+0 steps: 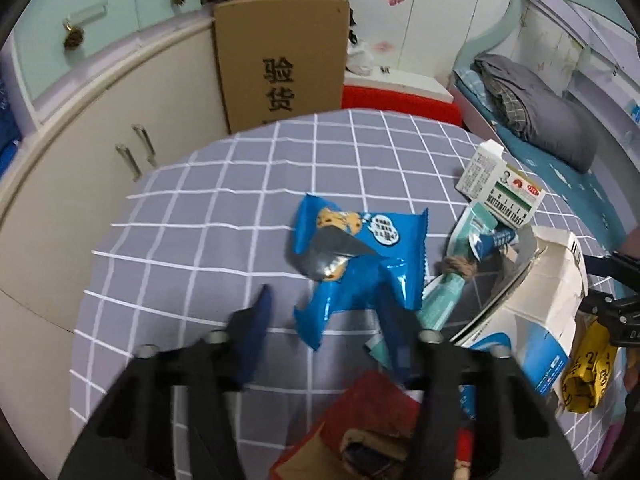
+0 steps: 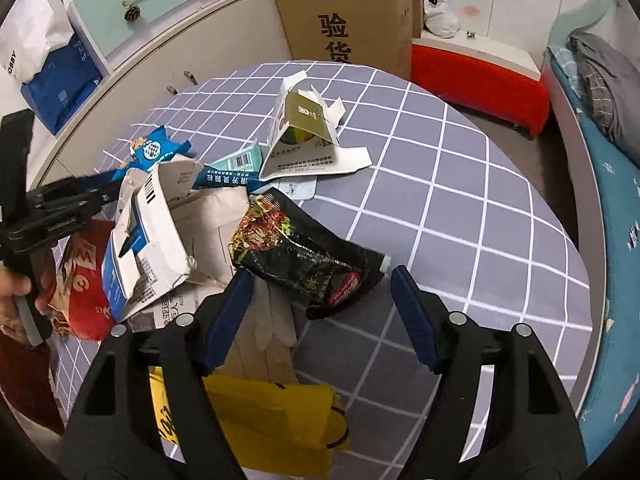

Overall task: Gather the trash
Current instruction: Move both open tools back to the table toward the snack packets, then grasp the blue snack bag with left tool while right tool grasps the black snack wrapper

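Left wrist view: the left gripper stands spread around the lower end of a blue cookie wrapper on the checked tablecloth, its pads seemingly not yet pressing. Right wrist view: the right gripper hangs wide apart, empty, over a black snack packet beside torn cartons.

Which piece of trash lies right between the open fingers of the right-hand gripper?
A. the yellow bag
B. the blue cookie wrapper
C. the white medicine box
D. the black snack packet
D: in the right wrist view the black snack packet lies on the checked tablecloth just ahead of the right gripper, its lower end between the two open blue fingers.
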`<state>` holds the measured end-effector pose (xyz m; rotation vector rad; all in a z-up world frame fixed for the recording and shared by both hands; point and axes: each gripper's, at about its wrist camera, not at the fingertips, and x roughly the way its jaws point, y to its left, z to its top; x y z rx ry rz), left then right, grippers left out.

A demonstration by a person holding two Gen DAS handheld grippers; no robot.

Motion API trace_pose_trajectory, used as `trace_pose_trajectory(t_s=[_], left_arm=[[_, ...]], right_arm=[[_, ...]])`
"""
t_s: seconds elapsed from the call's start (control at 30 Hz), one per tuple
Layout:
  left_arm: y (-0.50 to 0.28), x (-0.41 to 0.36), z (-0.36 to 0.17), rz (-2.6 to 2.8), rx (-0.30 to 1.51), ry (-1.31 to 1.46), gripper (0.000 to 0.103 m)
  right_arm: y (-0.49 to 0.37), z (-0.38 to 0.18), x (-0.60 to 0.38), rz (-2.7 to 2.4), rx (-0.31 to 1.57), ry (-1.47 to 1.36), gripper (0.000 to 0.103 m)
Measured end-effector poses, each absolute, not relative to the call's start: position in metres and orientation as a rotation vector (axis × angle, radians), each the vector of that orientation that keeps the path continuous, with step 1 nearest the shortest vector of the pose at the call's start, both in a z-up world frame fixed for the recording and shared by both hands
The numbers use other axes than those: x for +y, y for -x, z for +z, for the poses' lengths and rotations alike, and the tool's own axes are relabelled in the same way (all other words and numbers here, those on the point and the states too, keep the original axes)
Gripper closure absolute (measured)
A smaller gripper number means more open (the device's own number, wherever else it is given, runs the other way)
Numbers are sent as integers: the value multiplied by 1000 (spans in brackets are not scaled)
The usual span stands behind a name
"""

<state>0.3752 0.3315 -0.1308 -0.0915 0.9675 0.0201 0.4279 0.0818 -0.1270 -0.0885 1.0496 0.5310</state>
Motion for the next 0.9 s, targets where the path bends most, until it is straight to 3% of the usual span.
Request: trace_pose_trajectory(t_s=[0.13, 0.23, 0.3, 0.37, 0.43, 0.53, 0.9], left_arm=[[-380, 337, -135, 12, 971, 131, 91], [-379, 339, -132, 27, 944, 137, 95], [-377, 338, -127, 35, 923, 135, 100], [-375, 337, -121, 44, 899, 139, 101], [-372, 334, -115, 50, 882, 138, 101], [-366, 325, -105, 45, 854, 127, 101], [-329, 273, -46, -14, 733, 61, 101]], right_arm=[[-433, -126, 80, 503, 1017, 68, 32], [-436, -128, 81, 503, 1015, 81, 32], [-438, -130, 85, 479, 1001, 121, 38], [-438, -130, 87, 465, 985, 137, 56], [-437, -130, 88, 455, 967, 142, 66], [-434, -130, 88, 461, 938, 144, 73], [-402, -89, 53, 428, 784, 51, 83]])
